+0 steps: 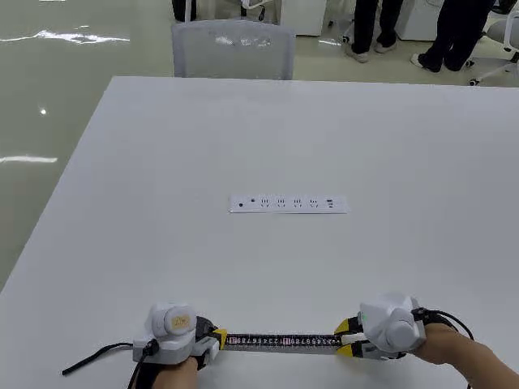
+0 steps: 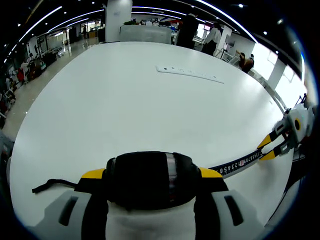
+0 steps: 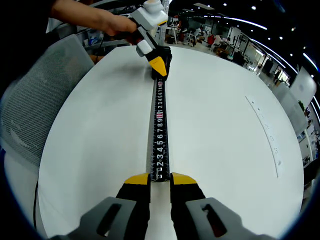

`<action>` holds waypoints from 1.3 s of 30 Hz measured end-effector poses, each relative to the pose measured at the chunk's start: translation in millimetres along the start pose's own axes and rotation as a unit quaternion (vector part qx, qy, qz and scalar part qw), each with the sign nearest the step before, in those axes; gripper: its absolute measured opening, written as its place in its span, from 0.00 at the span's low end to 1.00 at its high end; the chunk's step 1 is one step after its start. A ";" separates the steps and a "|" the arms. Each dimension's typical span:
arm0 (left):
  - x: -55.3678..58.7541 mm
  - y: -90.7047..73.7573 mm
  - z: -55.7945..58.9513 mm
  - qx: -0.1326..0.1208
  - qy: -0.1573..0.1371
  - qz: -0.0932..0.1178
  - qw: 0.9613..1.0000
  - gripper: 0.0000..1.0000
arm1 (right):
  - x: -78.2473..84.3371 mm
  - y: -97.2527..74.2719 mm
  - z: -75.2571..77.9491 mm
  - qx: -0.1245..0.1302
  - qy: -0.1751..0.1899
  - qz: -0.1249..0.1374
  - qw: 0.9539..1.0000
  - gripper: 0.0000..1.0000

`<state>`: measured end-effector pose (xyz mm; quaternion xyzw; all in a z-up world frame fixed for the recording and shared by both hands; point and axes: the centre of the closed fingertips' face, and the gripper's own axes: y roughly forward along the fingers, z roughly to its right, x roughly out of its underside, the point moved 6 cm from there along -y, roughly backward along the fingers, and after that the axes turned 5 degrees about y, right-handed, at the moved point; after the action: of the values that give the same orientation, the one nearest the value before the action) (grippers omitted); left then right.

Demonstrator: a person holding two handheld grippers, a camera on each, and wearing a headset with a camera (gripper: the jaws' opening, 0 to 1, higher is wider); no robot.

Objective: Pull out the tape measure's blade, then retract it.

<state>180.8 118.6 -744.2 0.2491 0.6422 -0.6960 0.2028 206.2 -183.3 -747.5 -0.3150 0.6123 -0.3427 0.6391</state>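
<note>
At the near edge of the white table (image 1: 324,130), my left gripper (image 1: 208,334) is shut on the black tape measure case (image 1: 203,328). In the left gripper view the case (image 2: 150,182) sits between the yellow-tipped jaws of that gripper (image 2: 150,174). The black numbered blade (image 1: 282,340) lies pulled out flat along the table to the right. My right gripper (image 1: 347,338) is shut on the blade's end. In the right gripper view the blade (image 3: 160,130) runs from my right gripper (image 3: 160,179) straight up to the case (image 3: 161,59).
A white power strip (image 1: 288,203) lies flat in the middle of the table. A grey mesh chair (image 1: 233,49) stands at the far edge. A black cable (image 1: 93,356) trails left from the left gripper. People's legs (image 1: 454,32) show beyond the table.
</note>
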 end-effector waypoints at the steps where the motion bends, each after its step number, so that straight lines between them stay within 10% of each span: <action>1: -0.3 0.7 -0.1 0.000 -0.001 -0.003 1.000 0.67 | -0.4 0.0 -0.1 0.000 -0.001 0.000 1.000 0.14; 18: -0.3 7.7 0.0 0.017 -0.009 -0.074 0.997 0.66 | -6.2 -3.7 1.7 -0.002 -0.019 -0.004 1.000 0.14; 39: -0.6 7.2 -4.1 0.033 -0.015 -0.077 0.996 0.66 | -9.8 -4.9 3.9 0.005 -0.020 -0.001 1.000 0.14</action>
<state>185.9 121.9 -749.8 0.1953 0.6327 -0.7342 0.1498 209.7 -178.0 -737.7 -0.3189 0.5978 -0.3398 0.6523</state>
